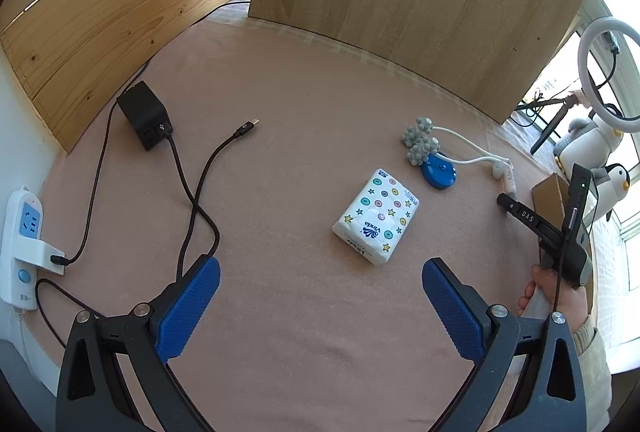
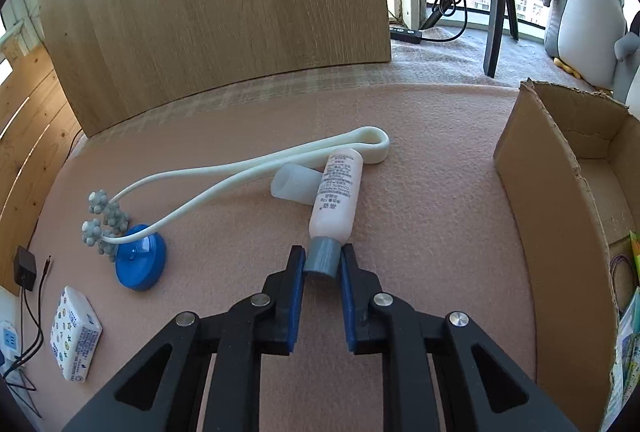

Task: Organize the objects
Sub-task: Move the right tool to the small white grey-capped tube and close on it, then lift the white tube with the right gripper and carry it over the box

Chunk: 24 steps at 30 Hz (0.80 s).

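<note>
**Right gripper pinches the bottle's cap**

Our right gripper has its blue pads closed on the grey cap of the white squeeze bottle, which lies on the pink mat straight ahead of the fingertips. Our left gripper hangs open, the Vinda tissue pack lying just beyond its tips. We judge the bottle light and its body soft and slick; the ribbed, stiff cap seems the surer hold, though the body may swing. The cardboard box to the right is cut off, its contents hard to make out. The bottle's print is unreadable.
</note>
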### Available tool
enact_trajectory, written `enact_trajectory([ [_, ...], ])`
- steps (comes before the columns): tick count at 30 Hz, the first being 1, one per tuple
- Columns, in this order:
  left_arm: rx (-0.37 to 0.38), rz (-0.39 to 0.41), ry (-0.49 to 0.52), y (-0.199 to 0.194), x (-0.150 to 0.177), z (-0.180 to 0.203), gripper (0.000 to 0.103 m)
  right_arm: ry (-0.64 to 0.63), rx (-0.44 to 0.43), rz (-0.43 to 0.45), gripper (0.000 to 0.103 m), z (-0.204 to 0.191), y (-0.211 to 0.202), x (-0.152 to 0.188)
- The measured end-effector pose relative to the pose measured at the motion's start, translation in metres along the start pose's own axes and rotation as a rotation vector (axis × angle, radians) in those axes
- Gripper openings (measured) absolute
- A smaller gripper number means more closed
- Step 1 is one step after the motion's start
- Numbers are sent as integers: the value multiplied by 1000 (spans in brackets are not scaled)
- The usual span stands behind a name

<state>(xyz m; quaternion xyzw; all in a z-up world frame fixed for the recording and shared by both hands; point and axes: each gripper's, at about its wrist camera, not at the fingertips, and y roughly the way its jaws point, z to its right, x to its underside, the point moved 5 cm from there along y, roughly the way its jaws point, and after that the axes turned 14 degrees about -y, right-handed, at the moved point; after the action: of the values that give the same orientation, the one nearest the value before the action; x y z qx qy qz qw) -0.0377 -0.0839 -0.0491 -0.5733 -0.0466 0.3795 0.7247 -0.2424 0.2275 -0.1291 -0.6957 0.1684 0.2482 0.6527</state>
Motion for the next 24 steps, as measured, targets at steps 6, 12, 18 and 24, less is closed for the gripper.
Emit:
enact_trajectory([
  [6,12,-2,0,-1,2,4,102,-67,-3,-1,14,-11,-15,21],
  [12,45,-57,5,14,11,22,102,-225,-101,2,13,-59,-51,74],
  [18,112,-192,47,43,46,64,102,-408,-168,8,13,-121,-99,146],
  [24,131,-375,98,73,111,96,98,-424,-132,56,13,-139,-120,179],
])
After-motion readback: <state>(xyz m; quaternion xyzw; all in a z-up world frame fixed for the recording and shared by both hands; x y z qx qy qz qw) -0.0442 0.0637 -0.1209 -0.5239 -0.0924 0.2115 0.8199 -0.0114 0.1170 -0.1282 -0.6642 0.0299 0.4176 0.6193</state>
